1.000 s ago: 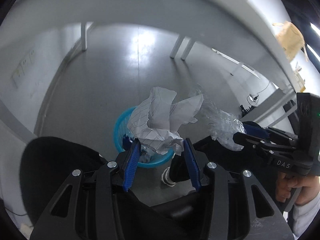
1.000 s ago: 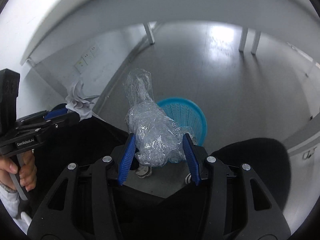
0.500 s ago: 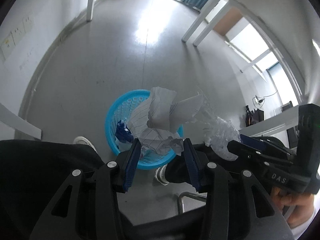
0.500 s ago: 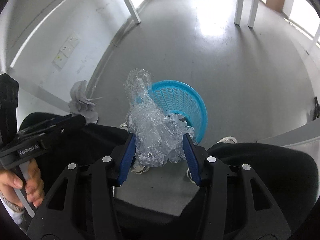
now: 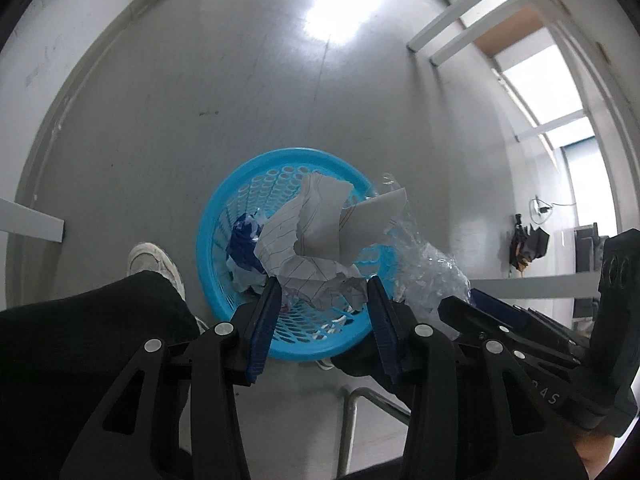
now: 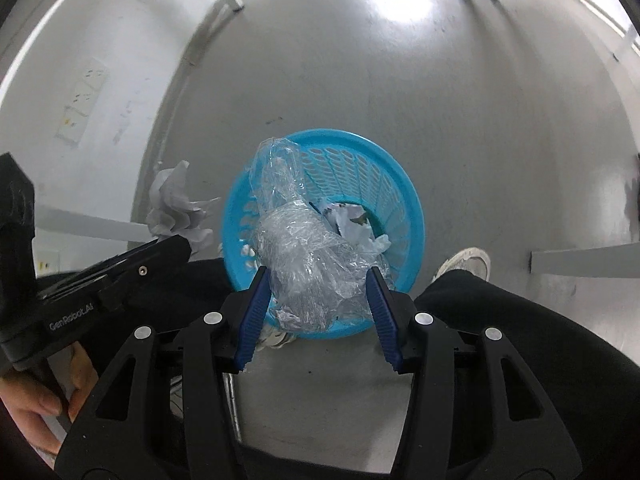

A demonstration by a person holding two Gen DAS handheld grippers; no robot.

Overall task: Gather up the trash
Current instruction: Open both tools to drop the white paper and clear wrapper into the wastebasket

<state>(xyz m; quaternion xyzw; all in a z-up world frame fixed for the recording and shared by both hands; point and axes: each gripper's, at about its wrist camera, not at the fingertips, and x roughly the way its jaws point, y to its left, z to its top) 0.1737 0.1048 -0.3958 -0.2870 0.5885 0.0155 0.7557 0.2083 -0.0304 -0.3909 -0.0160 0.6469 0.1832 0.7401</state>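
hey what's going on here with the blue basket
A person is collecting trash with a pair of handheld tongs in each hand. The left tongs grip a crumpled sheet of lined paper; the right tongs grip a wad of clear plastic wrap. Both point down over a blue basket on the floor, which already holds some scraps. Nothing has been let go yet; the person's legs and shoes flank the basket.

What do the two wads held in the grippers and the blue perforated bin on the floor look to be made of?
Crumpled white ruled wad, in the left gripper: matte paper, printed lines, sharp creases. Clear crinkled wad, in the right gripper: thin glossy plastic film, see-through with glints. Blue perforated bin: likely moulded plastic, smooth rim, uniform colour.
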